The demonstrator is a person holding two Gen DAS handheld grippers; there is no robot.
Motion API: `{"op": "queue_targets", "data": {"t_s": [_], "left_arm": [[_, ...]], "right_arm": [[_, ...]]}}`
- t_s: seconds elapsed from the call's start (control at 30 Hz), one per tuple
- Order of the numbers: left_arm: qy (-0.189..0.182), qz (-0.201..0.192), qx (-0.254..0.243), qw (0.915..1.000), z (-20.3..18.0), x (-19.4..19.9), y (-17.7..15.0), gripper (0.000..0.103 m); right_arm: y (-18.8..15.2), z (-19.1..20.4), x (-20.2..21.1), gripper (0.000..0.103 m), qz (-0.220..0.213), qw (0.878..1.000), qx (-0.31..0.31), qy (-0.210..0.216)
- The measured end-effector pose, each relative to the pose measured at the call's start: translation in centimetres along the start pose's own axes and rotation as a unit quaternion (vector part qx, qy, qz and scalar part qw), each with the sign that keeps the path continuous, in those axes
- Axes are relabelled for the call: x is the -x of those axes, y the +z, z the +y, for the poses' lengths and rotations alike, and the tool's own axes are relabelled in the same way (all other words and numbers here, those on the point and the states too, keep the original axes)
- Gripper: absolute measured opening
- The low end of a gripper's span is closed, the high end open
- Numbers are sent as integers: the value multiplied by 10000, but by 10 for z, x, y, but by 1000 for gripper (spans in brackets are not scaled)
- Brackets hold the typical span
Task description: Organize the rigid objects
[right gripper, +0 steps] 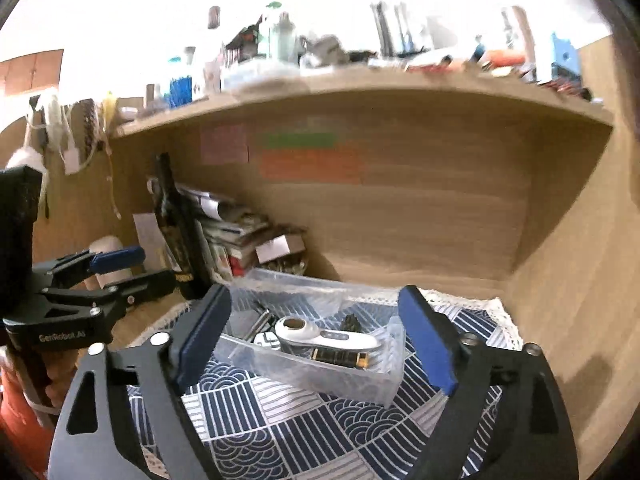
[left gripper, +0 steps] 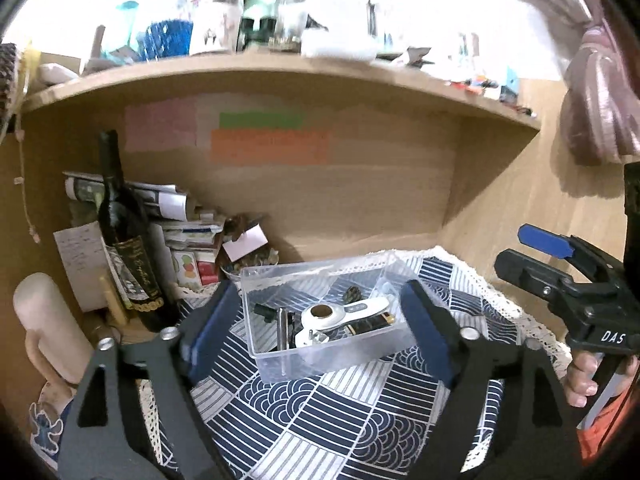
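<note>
The left gripper (left gripper: 316, 336) is seen spread wide and empty, and the right gripper (right gripper: 316, 340) likewise; nothing is pressed by either pair of pads. From each, the clear plastic box (left gripper: 280, 354) is found at twelve o'clock, resting on the patterned cloth (left gripper: 320, 412), apart from all fingers. In the box a white handheld device (left gripper: 344, 314), a black-and-gold lighter (left gripper: 370, 325) and some dark metal pieces are contained. The box's long axis is seen running from ten o'clock to four o'clock in the right wrist view. Neither hand can be judged the nearer. A dark bottle (left gripper: 126, 248) stands at ten o'clock.
</note>
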State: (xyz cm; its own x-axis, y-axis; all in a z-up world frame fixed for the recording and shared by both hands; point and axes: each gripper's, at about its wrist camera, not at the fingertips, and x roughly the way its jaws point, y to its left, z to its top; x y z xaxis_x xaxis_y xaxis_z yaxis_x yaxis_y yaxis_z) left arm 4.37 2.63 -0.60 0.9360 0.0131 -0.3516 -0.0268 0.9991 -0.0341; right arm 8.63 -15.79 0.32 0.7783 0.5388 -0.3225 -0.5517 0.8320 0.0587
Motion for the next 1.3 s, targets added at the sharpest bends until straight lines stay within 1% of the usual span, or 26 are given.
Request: {"op": "queue_targets", "data": {"t_s": [0.07, 0.13, 0.23, 0.5, 1.3], "left_arm": [[51, -109, -15, 9999, -3, 9, -2, 98], [50, -222, -17, 9997, -6, 19, -4, 100], [12, -314, -12, 9995, -9, 31, -7, 102], [22, -435, -124, 9990, -18, 45, -12, 103], [-31, -463, -97, 9989, -14, 45, -12, 103]], "right_arm": [[-1, 1, 8, 96, -104, 9999, -29, -51], [-3, 3, 17, 102, -220, 9997, -60, -91], [-7, 6, 27, 103, -313, 9994, -71, -127], [-15, 9, 41, 103, -355, 9992, -125, -135], [-17, 7, 45, 103, -354, 9992, -171, -103]]}}
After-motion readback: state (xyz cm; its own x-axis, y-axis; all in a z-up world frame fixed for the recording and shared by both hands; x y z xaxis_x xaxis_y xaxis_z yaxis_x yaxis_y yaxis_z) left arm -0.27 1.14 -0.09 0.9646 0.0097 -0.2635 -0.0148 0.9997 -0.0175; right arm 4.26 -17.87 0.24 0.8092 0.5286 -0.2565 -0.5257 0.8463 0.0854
